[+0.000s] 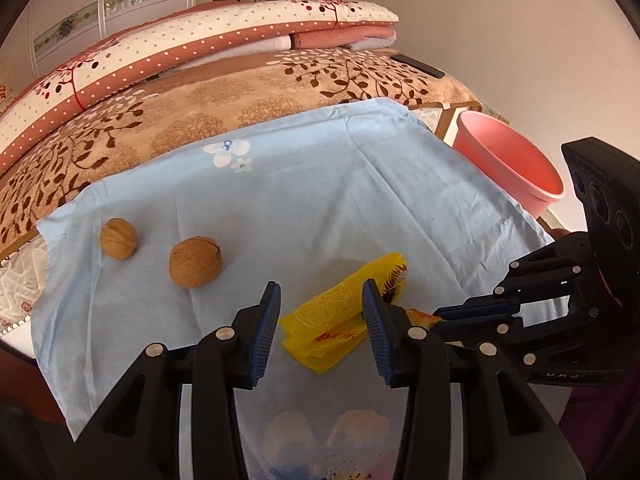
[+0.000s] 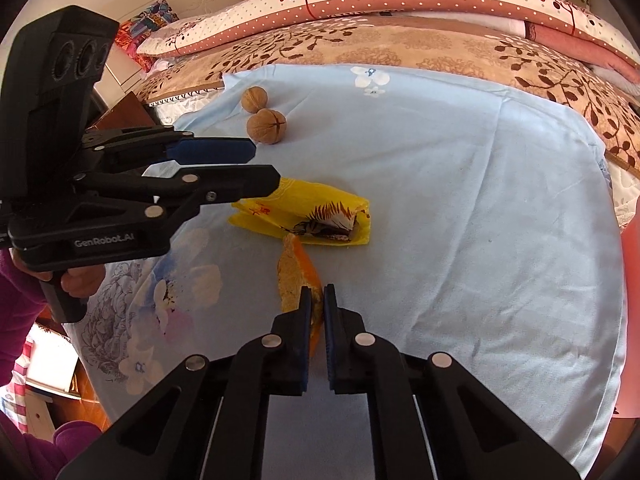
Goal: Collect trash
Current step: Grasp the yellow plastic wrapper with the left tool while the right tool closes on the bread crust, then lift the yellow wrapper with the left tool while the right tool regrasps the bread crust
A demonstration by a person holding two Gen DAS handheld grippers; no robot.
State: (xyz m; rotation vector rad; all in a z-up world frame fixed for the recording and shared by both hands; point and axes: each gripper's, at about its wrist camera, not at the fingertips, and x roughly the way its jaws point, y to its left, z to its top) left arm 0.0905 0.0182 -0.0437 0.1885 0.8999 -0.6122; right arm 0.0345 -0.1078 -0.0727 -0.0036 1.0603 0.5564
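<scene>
A: Where's the trash sitting?

B: All on the light blue sheet (image 2: 460, 200) spread over the bed. Take the yellow wrapper (image 2: 316, 212) as the marker: the orange peel (image 2: 294, 276) lies just on the near side of it, its far tip almost touching the wrapper's edge. Two walnuts (image 2: 266, 120) sit well beyond the wrapper toward the quilt. The pink bin (image 1: 516, 168) stands off the sheet's edge, past the wrapper on the right.

A: And the grippers?

B: The right gripper (image 2: 318, 292) has its jaws pressed together on the near end of the peel; the peel shows between the blue pads. The left gripper (image 1: 320, 304) has its jaws apart and hangs over the wrapper, one finger's pad (image 1: 374, 312) against its right side, the other clear of it. Nothing is held there.

A: How will the peel behave?

B: I'd judge it light and limp, curled, a bit slick on the orange side. A pinch at one end should carry it, though the free end may droop or swing.

A: Which way does it run?

B: Its long axis goes from the right gripper straight toward the wrapper, narrow tip farthest away.

A: The wrapper?

B: Thin, crinkly plastic, folded flat, nearly weightless and springy. Its long axis lies crosswise to the peel, with the printed, torn end to the right. Best taken across the folded layers near the middle, so they bunch rather than slip.
</scene>
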